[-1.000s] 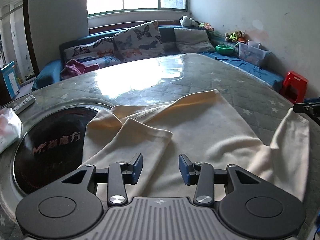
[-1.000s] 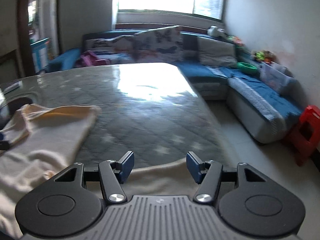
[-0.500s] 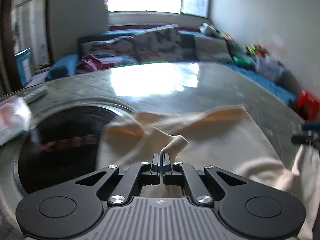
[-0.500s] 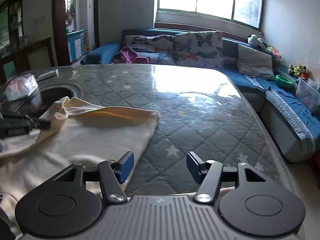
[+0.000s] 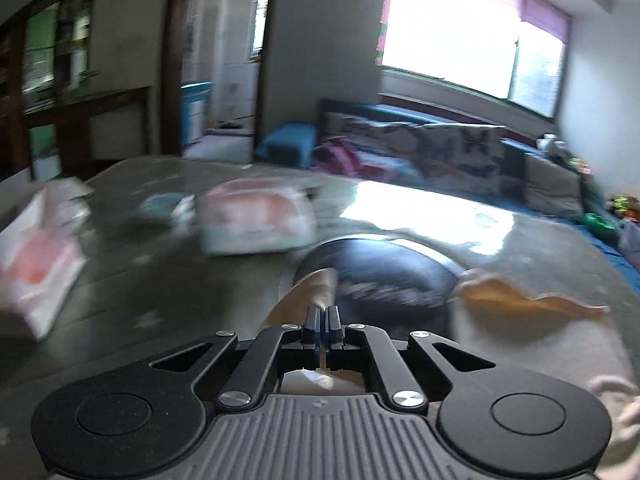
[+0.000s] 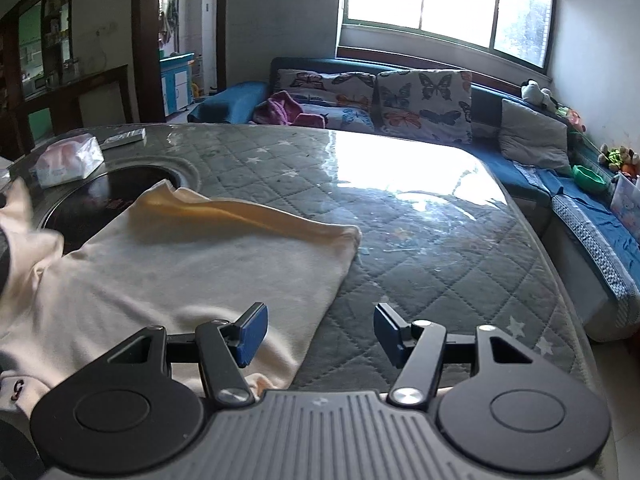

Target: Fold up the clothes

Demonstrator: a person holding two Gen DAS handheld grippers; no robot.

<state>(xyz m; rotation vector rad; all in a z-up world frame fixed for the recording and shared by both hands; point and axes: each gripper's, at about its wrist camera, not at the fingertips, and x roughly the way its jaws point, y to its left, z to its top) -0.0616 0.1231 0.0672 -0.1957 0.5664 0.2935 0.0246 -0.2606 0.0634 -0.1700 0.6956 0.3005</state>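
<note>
A cream shirt (image 6: 192, 264) lies spread on the quilted grey table (image 6: 420, 248), its far end over a black round hotplate (image 6: 100, 204). My left gripper (image 5: 321, 322) is shut on a sleeve of the shirt (image 5: 308, 292) and holds it up over the hotplate (image 5: 384, 276); that view is blurred. The rest of the shirt (image 5: 532, 308) trails to the right. My right gripper (image 6: 320, 332) is open and empty, above the shirt's near right edge.
Tissue packs (image 5: 256, 220) (image 5: 36, 256) lie left of the hotplate, with one pack (image 6: 68, 160) and a remote (image 6: 124, 138) in the right wrist view. A blue sofa with butterfly cushions (image 6: 424, 104) runs behind and right of the table.
My left gripper closed on the sleeve a second ago and has swung left with it, lifting it over the hotplate. My right gripper stayed open and drew back over the shirt's edge.
</note>
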